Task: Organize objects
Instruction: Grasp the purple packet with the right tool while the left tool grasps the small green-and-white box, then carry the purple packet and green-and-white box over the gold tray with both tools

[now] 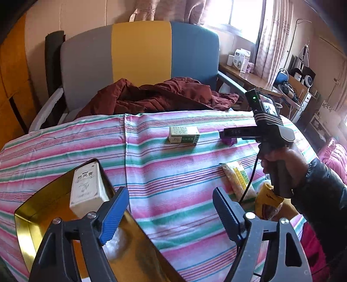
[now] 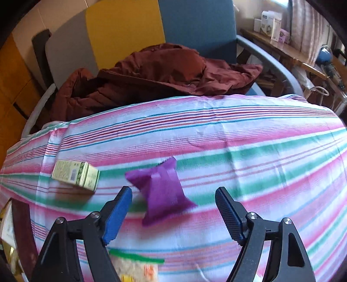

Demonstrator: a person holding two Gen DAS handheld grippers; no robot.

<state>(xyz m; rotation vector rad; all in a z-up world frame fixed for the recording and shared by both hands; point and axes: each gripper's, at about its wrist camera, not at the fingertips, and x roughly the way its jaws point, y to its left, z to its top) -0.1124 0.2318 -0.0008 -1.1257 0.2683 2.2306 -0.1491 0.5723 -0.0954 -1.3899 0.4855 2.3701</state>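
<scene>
My right claw [image 2: 173, 208] is released; the crumpled purple fabric pouch [image 2: 161, 191] lies centre frame between its fingers, long axis upright. Left claw [image 1: 171, 208] released, farther.

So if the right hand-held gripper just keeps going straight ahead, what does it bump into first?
Most likely the purple pouch. It lies on the striped cloth between the open fingers of the right hand-held gripper, slightly left of centre. The picture is blurry, so depth is uncertain.

A lived-in home bedroom: striped bedsheet [image 1: 151, 156], padded headboard [image 1: 141, 52], curtained window [image 1: 245, 17], cluttered desk [image 1: 249, 78].
</scene>
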